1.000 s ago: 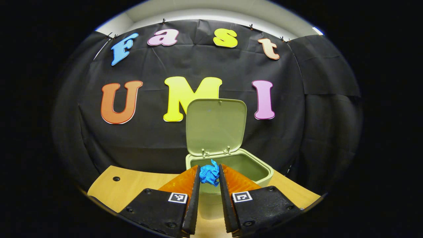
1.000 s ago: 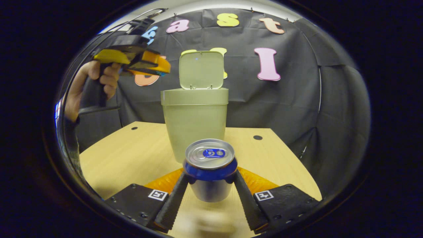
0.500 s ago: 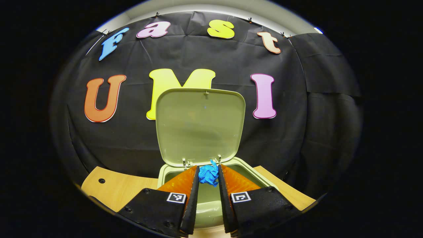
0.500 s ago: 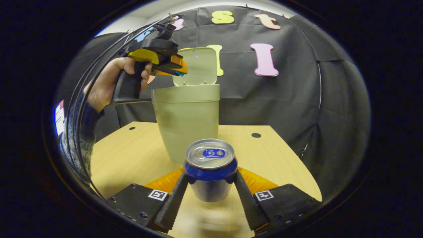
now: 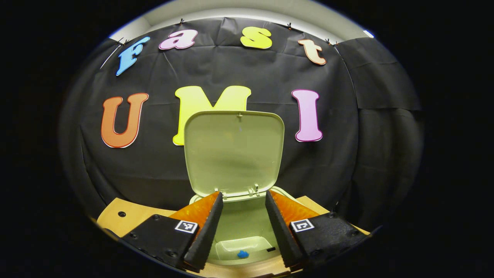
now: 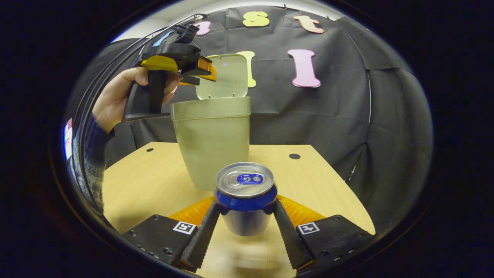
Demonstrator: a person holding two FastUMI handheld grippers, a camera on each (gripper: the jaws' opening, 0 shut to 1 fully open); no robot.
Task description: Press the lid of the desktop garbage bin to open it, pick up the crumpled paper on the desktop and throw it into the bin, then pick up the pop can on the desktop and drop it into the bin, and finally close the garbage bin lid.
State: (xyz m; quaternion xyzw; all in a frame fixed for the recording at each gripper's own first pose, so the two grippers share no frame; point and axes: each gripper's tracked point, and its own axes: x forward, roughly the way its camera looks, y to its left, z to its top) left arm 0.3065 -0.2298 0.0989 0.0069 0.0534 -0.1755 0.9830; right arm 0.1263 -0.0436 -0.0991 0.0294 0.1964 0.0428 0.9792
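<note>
The pale green bin (image 6: 210,146) stands on the wooden table with its lid (image 5: 233,152) raised upright. In the left gripper view my left gripper (image 5: 242,199) hangs open over the bin's mouth, and the blue crumpled paper (image 5: 242,254) lies on the bin's floor far below. The right gripper view shows that left gripper (image 6: 202,71) held by a hand (image 6: 115,98) above the bin's left rim. My right gripper (image 6: 246,206) is shut on the blue and silver pop can (image 6: 244,200), upright, in front of the bin.
The wooden table (image 6: 154,181) has round cable holes (image 6: 294,156) behind the can and at the left back. Black cloth walls close the booth behind and to the right. A sleeve (image 6: 87,162) runs down the left edge.
The left gripper opened over the bin and the blue paper dropped from between its fingers to the bin's floor. The right gripper kept its hold on the can and drifted slightly.
</note>
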